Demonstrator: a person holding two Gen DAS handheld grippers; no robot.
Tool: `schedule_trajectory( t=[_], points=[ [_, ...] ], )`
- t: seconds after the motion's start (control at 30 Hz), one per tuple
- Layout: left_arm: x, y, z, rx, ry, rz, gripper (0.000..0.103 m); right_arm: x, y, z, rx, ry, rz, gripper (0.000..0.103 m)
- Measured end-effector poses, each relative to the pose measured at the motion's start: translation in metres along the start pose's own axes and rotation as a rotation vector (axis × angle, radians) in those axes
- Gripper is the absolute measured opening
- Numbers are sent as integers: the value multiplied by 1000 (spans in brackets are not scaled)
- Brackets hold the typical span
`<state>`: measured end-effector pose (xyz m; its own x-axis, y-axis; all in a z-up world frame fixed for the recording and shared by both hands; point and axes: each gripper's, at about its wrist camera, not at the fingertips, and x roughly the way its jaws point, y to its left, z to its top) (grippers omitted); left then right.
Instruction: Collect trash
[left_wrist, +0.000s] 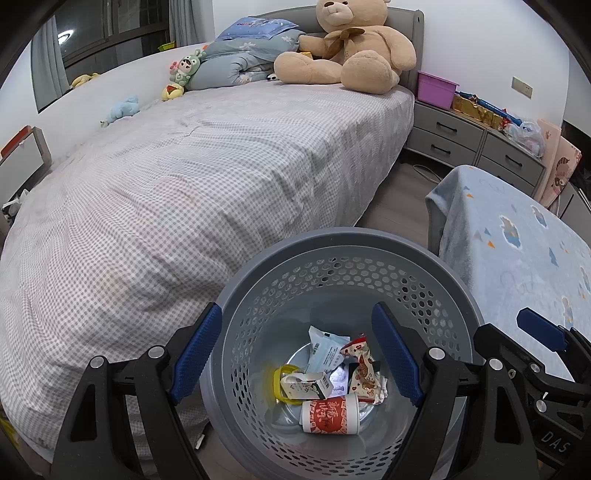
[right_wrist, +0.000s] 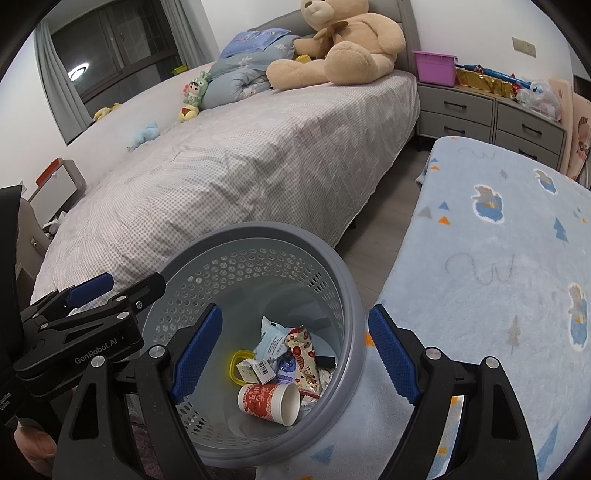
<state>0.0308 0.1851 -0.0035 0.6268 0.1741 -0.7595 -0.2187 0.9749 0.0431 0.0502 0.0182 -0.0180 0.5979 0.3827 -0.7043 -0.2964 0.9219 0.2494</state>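
Note:
A grey perforated waste bin stands on the floor between the bed and a blanket-covered surface. At its bottom lie a red paper cup, a small white carton, a yellow ring, a white-blue wrapper and a red patterned snack bag. My left gripper hangs open over the bin mouth with nothing between its pads. My right gripper also hovers open and empty over the bin, with the cup below it. The two grippers sit side by side.
The bed with a checked sheet runs along the left, with a big teddy bear and small plush toys at its head. A light-blue blanket covers the surface on the right. Grey drawers with a purple box stand behind.

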Motion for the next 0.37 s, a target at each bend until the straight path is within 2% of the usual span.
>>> schedule_trajectory(
  t=[0.37],
  points=[
    [-1, 1, 0, -1, -6, 11, 79, 0, 3, 1, 2, -3, -11, 80]
  ],
)
